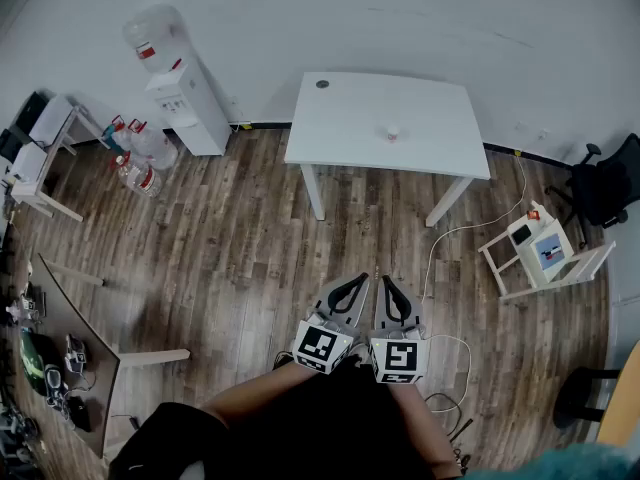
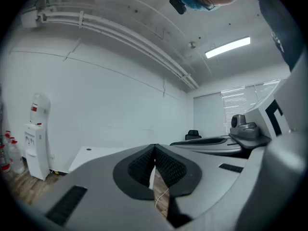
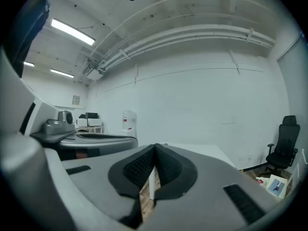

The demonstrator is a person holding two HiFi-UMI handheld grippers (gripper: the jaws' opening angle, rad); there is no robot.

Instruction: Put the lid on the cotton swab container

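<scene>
Where the person stands on the wood floor (image 1: pixel 250 238), well back from the white table (image 1: pixel 350 118), two grippers are held side by side close to the body, both pointing toward the table. Left gripper (image 1: pixel 358 281): jaws pressed fully together, ribbed black pads (image 2: pixel 142 165) meeting at the tips, nothing caught between them. Right gripper (image 1: pixel 388 282): jaws likewise closed tip to tip, empty. Cotton swab container (image 1: pixel 392 133): one small white item with a pinkish top, standing alone near the middle of the tabletop, well apart from both grippers; too small to tell whether its lid is on. Dark round spot (image 1: pixel 322 84): near the table's far left corner, nature not discernible. Water dispenser (image 1: pixel 185 93): white, bottle on top, against the wall left of the table. Spare water bottles (image 1: pixel 140 158): on the floor just beside the dispenser. Black office chair (image 1: pixel 608 183): at the right wall. Small white stand (image 1: pixel 540 253): on the floor near the chair, carrying a flat panel. White cable (image 1: pixel 470 223): trailing across the floor by the table's right leg.
</scene>
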